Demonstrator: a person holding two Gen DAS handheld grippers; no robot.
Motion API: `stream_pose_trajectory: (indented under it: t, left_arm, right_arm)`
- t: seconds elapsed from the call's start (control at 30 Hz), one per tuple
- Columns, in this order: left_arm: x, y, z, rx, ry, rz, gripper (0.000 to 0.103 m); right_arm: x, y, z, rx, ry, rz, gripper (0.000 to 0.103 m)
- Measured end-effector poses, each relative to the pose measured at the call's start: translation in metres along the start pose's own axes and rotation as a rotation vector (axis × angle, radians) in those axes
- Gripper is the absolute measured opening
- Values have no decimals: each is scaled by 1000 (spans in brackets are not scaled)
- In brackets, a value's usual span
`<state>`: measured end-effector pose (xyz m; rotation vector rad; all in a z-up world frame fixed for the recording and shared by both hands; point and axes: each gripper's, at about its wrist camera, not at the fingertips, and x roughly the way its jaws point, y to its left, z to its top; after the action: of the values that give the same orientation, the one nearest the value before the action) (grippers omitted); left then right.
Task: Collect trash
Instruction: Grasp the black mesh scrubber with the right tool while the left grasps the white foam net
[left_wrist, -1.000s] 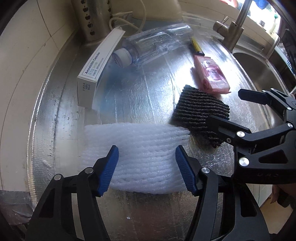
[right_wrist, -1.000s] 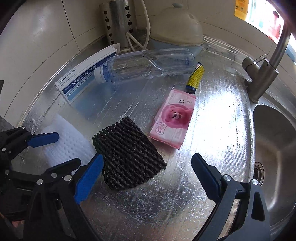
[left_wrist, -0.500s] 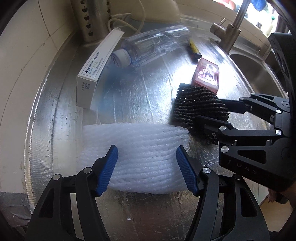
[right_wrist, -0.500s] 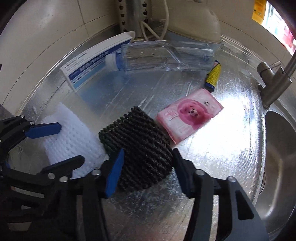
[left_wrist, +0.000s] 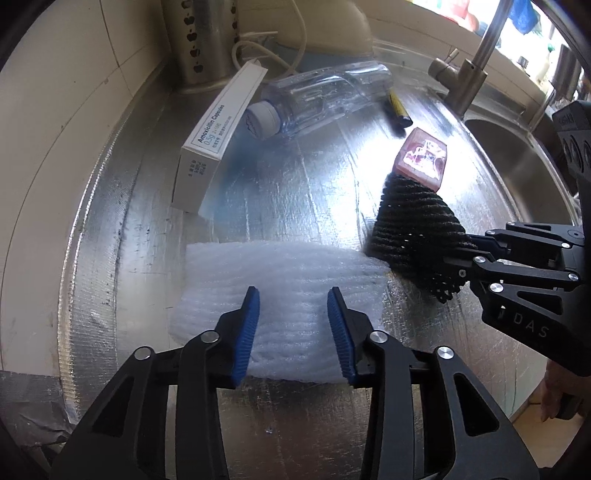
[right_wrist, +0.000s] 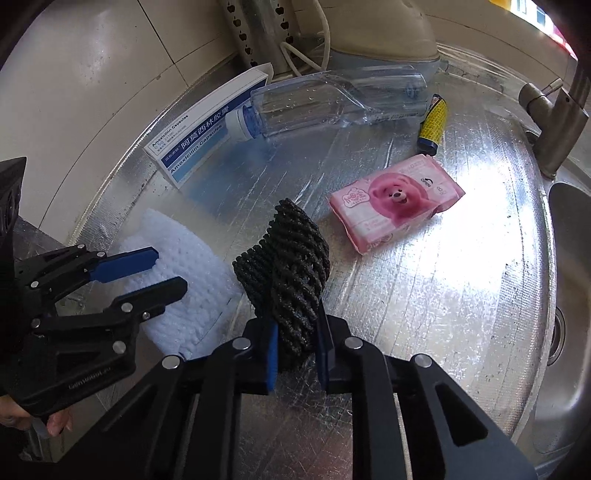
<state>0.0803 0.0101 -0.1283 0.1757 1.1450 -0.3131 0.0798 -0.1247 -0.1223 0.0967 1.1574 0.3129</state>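
Observation:
A white foam net (left_wrist: 288, 273) lies flat on the steel counter (left_wrist: 295, 192). My left gripper (left_wrist: 293, 328) points down at it with its jaws closing; the net lies between the blue pads, which do not visibly squeeze it. To its right, a black foam net (right_wrist: 291, 258) is bunched upright, and my right gripper (right_wrist: 295, 347) is shut on its lower end. In the left wrist view the black net (left_wrist: 413, 225) sticks out from the right gripper (left_wrist: 461, 254). In the right wrist view the left gripper (right_wrist: 147, 271) hovers over the white net (right_wrist: 184, 280).
Behind lie a white medicine box (left_wrist: 218, 136), a clear plastic bottle (left_wrist: 321, 99), a yellow tube (right_wrist: 432, 122) and a pink tissue pack (right_wrist: 395, 199). A perforated steel holder (left_wrist: 207, 40) stands at the wall. The faucet (left_wrist: 465, 74) and sink (right_wrist: 569, 295) are on the right.
The right gripper closed on the black net, which went from flat to bunched and raised. The left jaws narrowed over the white net. The tissue pack shifted slightly.

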Motion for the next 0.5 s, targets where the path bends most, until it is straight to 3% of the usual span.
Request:
stream_pose_trajectory:
  t: [0.4,0.5]
  left_arm:
    - [-3,11,-3,-14,-2,-41,12]
    - [-9,11,-3,-20,-21,-61,11]
  right_arm:
    - [-24,-12,-10,32,-40,2,15]
    - [-31,-12,-12,37,-48,3,15]
